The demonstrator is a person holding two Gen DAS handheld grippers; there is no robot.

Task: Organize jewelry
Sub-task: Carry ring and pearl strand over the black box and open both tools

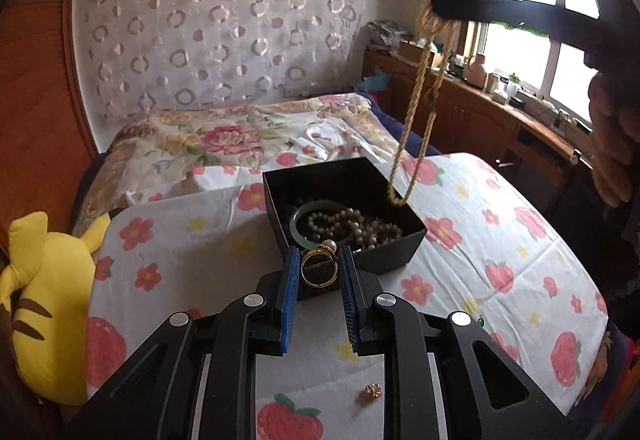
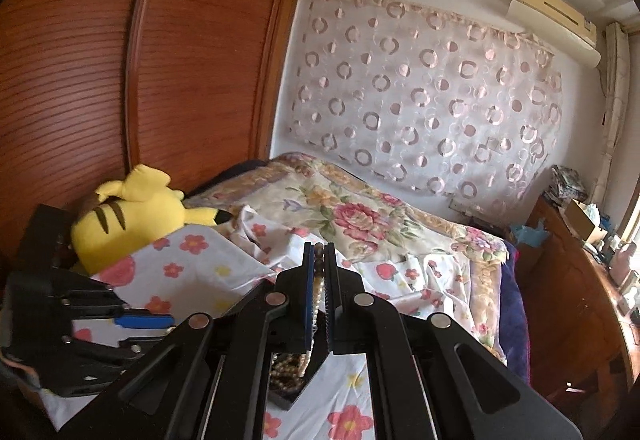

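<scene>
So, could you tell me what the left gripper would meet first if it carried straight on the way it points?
Most likely the black box just ahead. The left gripper, holding a gold ring, points at its near wall, though depth is hard to judge.

A home bedroom: a quilted bed (image 2: 360, 215), a wooden wardrobe (image 2: 180, 51) and a yellow plush toy (image 2: 132, 215)

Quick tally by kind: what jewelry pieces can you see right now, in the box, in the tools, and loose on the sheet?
Gold rope chain, hanging from the right tool: 1
Pearl ring, in the left tool: 1
Jade bangle, in the black box: 1
Beaded strands in the box: tangled, cannot separate, at least 1
Small flower piece, loose on the sheet: 1
Total: at least 5
</scene>
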